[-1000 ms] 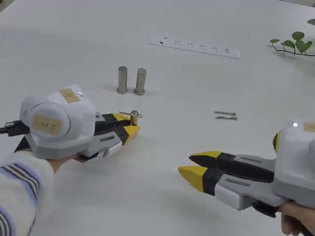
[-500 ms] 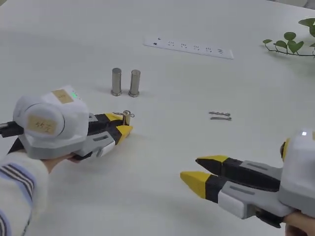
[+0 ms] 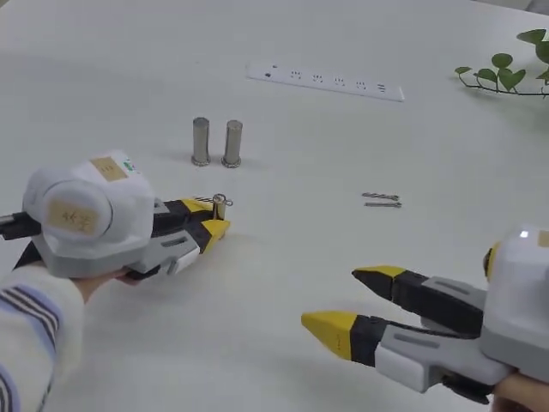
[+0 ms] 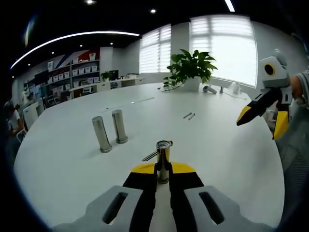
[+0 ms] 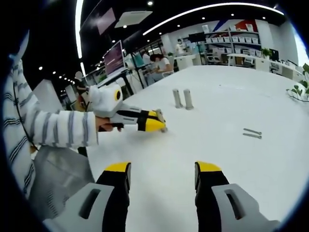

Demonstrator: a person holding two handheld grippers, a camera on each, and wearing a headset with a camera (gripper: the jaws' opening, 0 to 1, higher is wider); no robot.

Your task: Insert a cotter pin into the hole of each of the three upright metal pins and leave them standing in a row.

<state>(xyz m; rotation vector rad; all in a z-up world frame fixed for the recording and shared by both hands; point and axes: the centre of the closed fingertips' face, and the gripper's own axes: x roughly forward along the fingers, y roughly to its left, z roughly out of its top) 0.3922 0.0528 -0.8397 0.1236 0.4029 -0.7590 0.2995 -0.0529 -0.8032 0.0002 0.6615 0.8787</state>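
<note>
Head view puts the right gripper (image 3: 330, 296) nearest, coming in from the near right corner and pointing left across the white desk (image 3: 343, 146). It hovers above the surface, its yellow-tipped jaws spread apart with nothing between them. The right gripper view confirms the gap, with bare desk showing between the two jaws.

Further left, the left hand (image 3: 103, 279), in a striped sleeve (image 3: 30, 330), grips the left gripper (image 3: 219, 215) from underneath. This gripper lies low and about level, pointing right. Its jaws are clamped on a short metal pin (image 3: 220, 206), which stands upright at their tips. In the left gripper view a cotter pin (image 4: 153, 154) passes through the hole near the head of that pin and sticks out to the left. Whether the pin's base touches the desk cannot be told.

Right of the held pin and well apart from it, two loose cotter pins (image 3: 381, 200) lie side by side on the desk, between the two grippers and a little farther off.

Beyond the left gripper, two bare pins (image 3: 216, 142) stand upright just beside each other, not touching.

Farther still, a white power strip (image 3: 324, 81) lies flat, and a leafy plant (image 3: 506, 73) trails in at the far right edge.
</note>
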